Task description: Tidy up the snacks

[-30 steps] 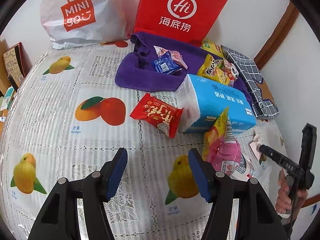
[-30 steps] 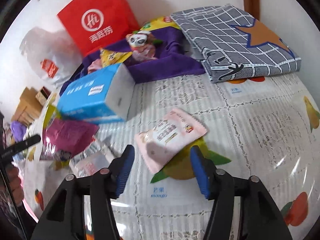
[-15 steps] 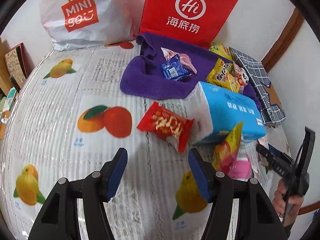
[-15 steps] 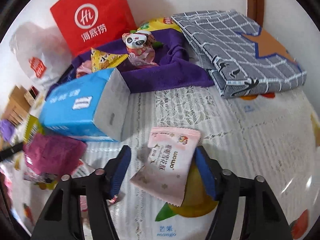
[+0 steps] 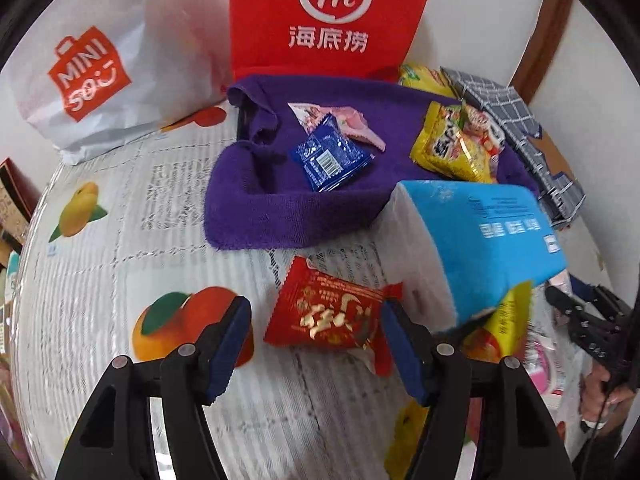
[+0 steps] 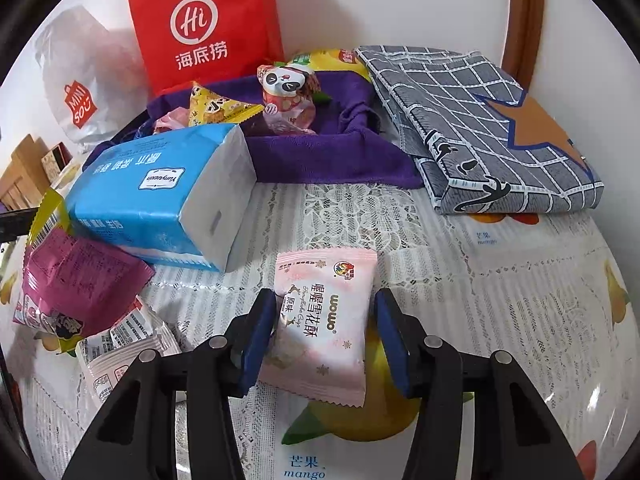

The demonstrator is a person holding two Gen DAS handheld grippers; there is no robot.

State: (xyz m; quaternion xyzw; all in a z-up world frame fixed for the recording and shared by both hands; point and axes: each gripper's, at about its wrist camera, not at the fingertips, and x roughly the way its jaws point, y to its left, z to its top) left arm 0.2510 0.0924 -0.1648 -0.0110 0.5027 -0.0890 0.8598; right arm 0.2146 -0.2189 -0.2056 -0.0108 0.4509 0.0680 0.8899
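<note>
A red snack packet (image 5: 332, 316) lies on the fruit-print tablecloth (image 5: 100, 280), between the fingers of my left gripper (image 5: 314, 346). Its jaws are opening and the left pad stands clear of the packet. In the right wrist view a pale pink snack packet (image 6: 326, 320) lies flat between the fingers of my right gripper (image 6: 324, 332). Those jaws are closing, and a small gap shows at the right pad. Behind lies a purple towel (image 5: 256, 216) with a blue packet (image 5: 330, 156), a yellow packet (image 5: 452, 148) and a panda packet (image 6: 288, 92) on it.
A blue tissue pack (image 5: 480, 232) lies between the two packets. A magenta packet (image 6: 76, 276) and a white-pink one (image 6: 120, 344) lie left of my right gripper. A red paper bag (image 5: 332, 12) and a white shopping bag (image 5: 100, 80) stand at the back. A checked cloth (image 6: 480, 128) lies right.
My left gripper moved forward until the red packet came between its fingers. My right gripper rolled and closed in around the pink packet, which now lies lengthwise between the pads.
</note>
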